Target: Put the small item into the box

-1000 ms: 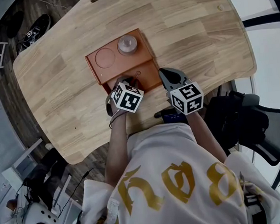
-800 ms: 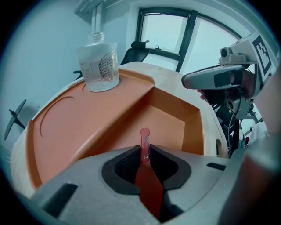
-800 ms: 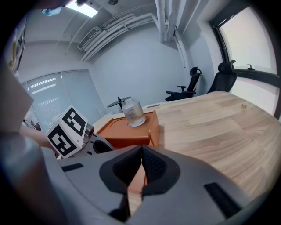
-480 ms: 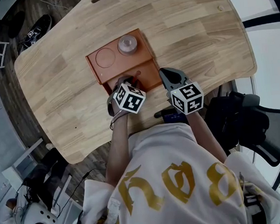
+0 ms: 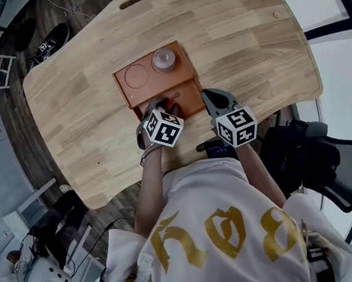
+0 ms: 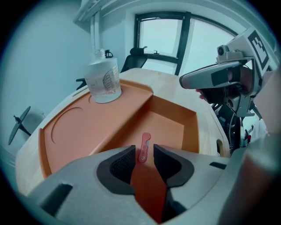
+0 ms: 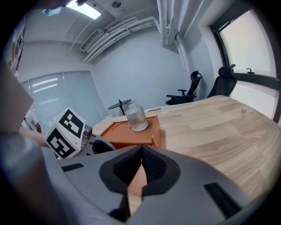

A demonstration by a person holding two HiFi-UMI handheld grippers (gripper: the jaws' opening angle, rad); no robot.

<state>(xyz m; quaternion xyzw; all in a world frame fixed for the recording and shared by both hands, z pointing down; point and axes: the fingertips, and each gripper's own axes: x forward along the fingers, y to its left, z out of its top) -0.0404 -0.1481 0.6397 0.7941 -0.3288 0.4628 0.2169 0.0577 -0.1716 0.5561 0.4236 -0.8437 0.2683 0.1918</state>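
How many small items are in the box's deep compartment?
1. A red item lies on the compartment floor, at the left tool's tips; its jaws have just been opening and stand clear of it. The tool may hide others.

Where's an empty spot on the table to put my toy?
Bare table stretches right of the orange box and left of it. It's crowded by the box's near side, where the left gripper and right gripper hover.

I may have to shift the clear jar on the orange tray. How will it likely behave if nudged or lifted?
The jar looks like clear glass or hard plastic: probably stiff, smooth, perhaps slippery to grip. Upright and squat, it would likely slide rather than tip under a low push. It seems empty, so probably light.
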